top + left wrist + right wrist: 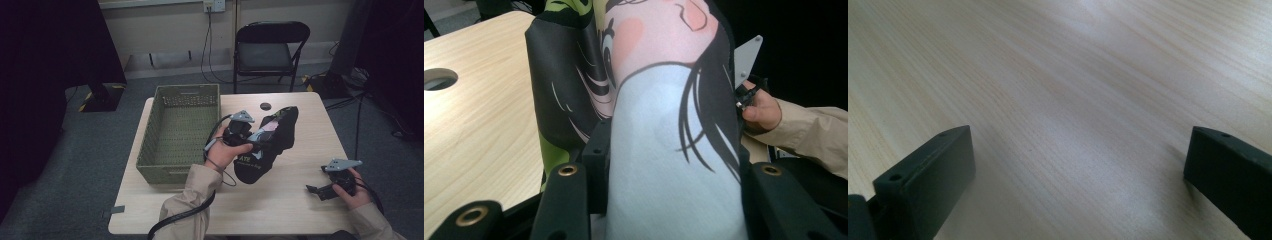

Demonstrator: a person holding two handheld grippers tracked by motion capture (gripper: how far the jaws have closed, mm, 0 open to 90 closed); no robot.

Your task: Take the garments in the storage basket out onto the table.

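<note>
Left gripper [252, 145] clamps the printed cushion [270, 140] lifted above the table [280, 200], right gripper [316, 190] idle with jaws apart; keep the clamp firm while swinging over the basket [175, 150] rim.

left gripper [256, 141] jaws clamped, right gripper [312, 189] jaws apart

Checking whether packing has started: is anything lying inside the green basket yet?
No, in the high view the green basket shows a bare mesh floor, and the printed pillow is held over the table.

Printed cushion [664, 125] cropped at top
</note>
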